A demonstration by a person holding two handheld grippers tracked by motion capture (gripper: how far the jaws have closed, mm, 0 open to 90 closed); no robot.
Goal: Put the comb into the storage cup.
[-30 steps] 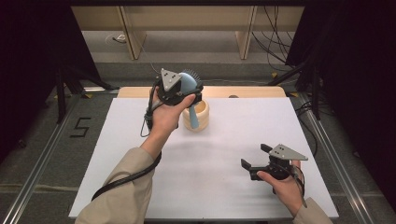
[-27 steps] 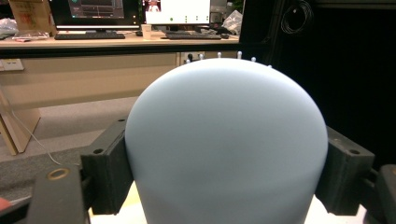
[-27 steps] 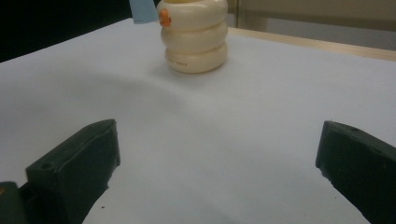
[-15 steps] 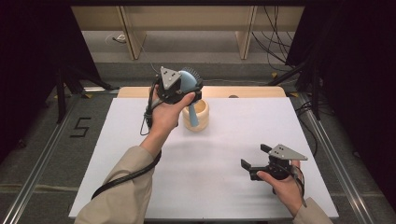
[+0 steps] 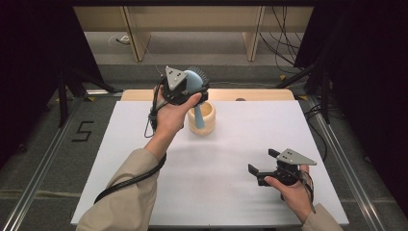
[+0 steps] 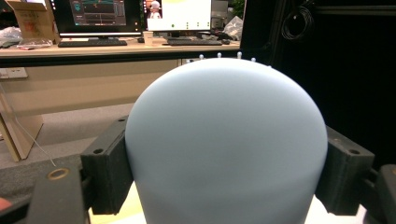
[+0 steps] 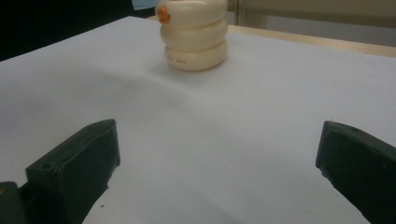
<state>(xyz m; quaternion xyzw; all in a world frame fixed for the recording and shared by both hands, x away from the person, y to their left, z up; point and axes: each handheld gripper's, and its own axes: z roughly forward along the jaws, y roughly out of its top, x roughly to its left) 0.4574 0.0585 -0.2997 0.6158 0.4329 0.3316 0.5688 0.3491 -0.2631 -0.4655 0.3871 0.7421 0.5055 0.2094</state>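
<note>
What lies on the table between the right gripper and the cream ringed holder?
Nothing: in the right gripper view, bare white table runs from the open right gripper to the cream ringed holder.

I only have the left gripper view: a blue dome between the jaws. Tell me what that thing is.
Observer: It is a blue brush, bristles on its far side. The left hand-held gripper clamps its head.
Operator: Report what lies under it.
Observer: A cream ringed cup stands on the white table. The brush's handle hangs down over it. I cannot tell whether the tip is inside.
Operator: Give me the other hand.
Observer: The right hand-held gripper sits low at the table's near right, jaws open, nothing between them.
Operator: Name any mark on the cup.
Observer: An orange spot near its rim.
</note>
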